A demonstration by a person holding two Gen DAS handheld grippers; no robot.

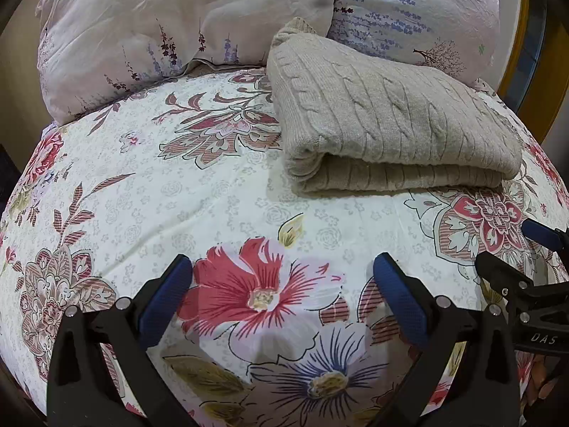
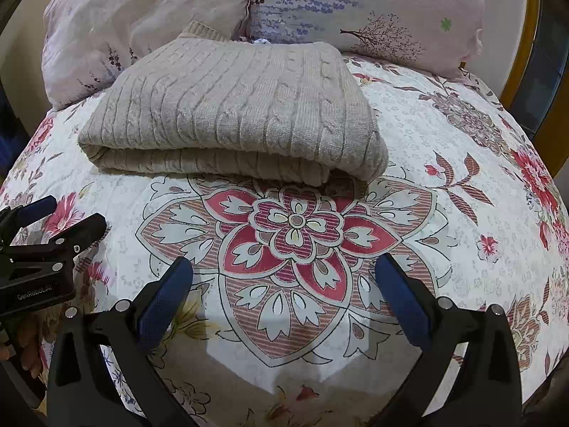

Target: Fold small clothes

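A beige cable-knit sweater (image 1: 387, 121) lies folded in a thick rectangle on the flowered bedsheet (image 1: 177, 195), its folded edge facing me. It also shows in the right wrist view (image 2: 238, 117). My left gripper (image 1: 282, 267) is open and empty, hovering above the sheet, short of the sweater and to its left. My right gripper (image 2: 284, 267) is open and empty, above the sheet just in front of the sweater. Each gripper shows at the edge of the other's view: the right gripper (image 1: 526, 249), the left gripper (image 2: 60, 213).
Two pale floral pillows (image 1: 170, 25) (image 1: 419, 10) lean at the head of the bed behind the sweater. A yellow wooden frame (image 1: 512, 60) stands at the far right. The bed edge drops off at the left.
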